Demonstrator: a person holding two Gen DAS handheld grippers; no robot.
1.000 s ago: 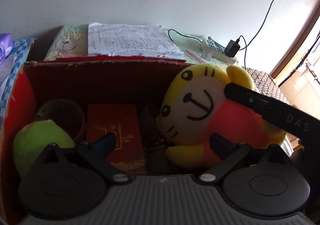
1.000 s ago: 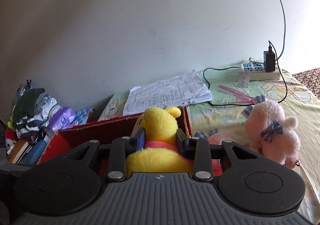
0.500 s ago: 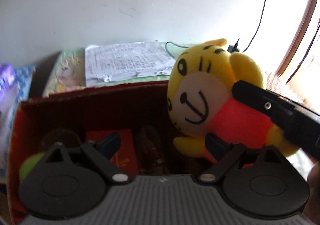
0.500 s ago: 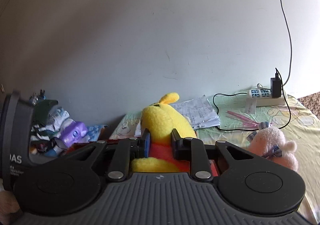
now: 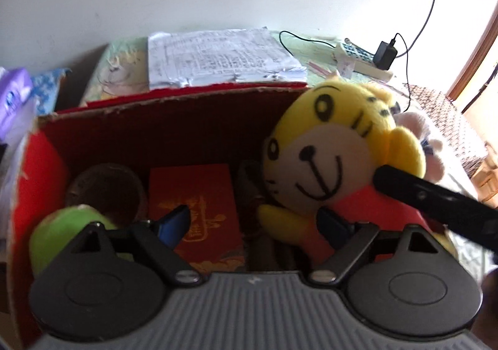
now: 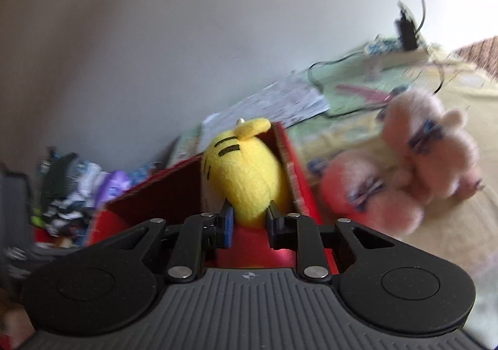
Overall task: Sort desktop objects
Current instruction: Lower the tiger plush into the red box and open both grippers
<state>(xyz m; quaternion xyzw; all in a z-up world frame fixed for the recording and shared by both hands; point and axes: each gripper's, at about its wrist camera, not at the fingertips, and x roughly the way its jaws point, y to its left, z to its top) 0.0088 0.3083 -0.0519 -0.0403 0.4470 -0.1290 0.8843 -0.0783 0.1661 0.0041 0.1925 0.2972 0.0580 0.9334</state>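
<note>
Between the fingers of the right gripper (image 6: 248,223) the yellow tiger plush (image 6: 246,175) is pinched, its orange body clamped by the narrowly parted pads while its head rises ahead of the fingertips at the right end of the red cardboard box (image 6: 289,160). From the left wrist view the same plush (image 5: 323,160) is seen against the box's right side, face outward, with a black finger of the right gripper (image 5: 435,207) pressed across its shoulder. The left gripper (image 5: 253,225) is held wide open with nothing between its fingers; its right finger (image 5: 334,227) is set just before the plush's arm, though contact cannot be judged, and its left finger (image 5: 174,222) hovers over a red packet (image 5: 193,191) lying flat on the box floor. Left of that finger a green fruit (image 5: 62,231) is seen beside a brown cup (image 5: 105,188), both inside the box. Between the packet and the plush a dark object is lodged, too dim to identify. Beyond the far wall of the box (image 5: 174,119) a stack of printed papers (image 5: 218,57) is laid, with a power strip (image 5: 358,60) farther right. Right of the box, in the blurred right wrist view, two pink plush toys (image 6: 404,169) are seen on the yellow cloth.
</note>
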